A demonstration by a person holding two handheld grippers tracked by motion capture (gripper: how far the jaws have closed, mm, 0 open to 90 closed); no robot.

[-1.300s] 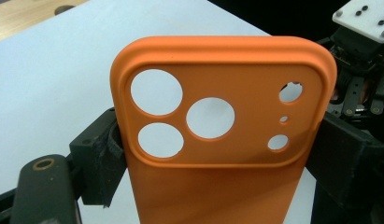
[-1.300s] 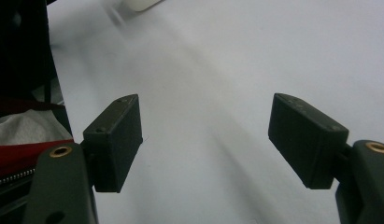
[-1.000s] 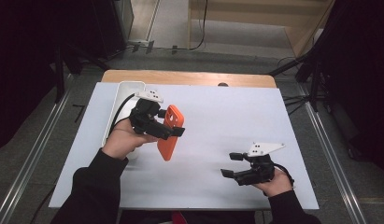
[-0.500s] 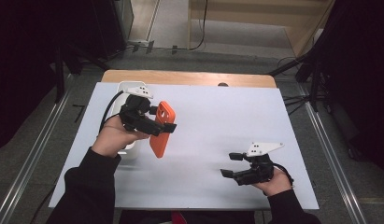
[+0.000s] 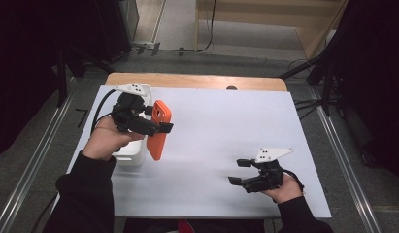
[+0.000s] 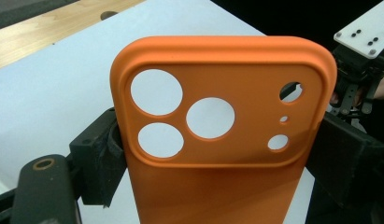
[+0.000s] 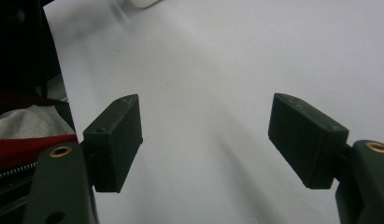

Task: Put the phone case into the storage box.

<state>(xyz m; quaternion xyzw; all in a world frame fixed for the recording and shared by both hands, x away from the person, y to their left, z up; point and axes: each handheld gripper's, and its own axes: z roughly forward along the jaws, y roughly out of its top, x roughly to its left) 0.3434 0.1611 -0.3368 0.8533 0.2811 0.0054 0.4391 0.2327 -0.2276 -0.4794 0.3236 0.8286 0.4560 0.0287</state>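
An orange phone case (image 5: 158, 132) with round camera cut-outs hangs above the left part of the white table (image 5: 221, 116). My left gripper (image 5: 158, 119) is shut on it. In the left gripper view the case (image 6: 217, 186) stands upright, and the two black pads (image 6: 98, 161) press on its long edges. My right gripper (image 5: 237, 172) rests low near the table's front right, open. In the right gripper view its jaws (image 7: 206, 140) stand wide apart over bare white tabletop with nothing between them.
A white box-like container (image 5: 131, 156) sits at the table's left edge, under my left hand. A wooden strip (image 5: 197, 81) runs along the far edge. The right gripper (image 6: 358, 70) appears far off in the left gripper view. Dark stands and rails flank the table.
My left hand has carried the orange case leftward and a little higher, toward the white container. The right gripper has stayed where it was.
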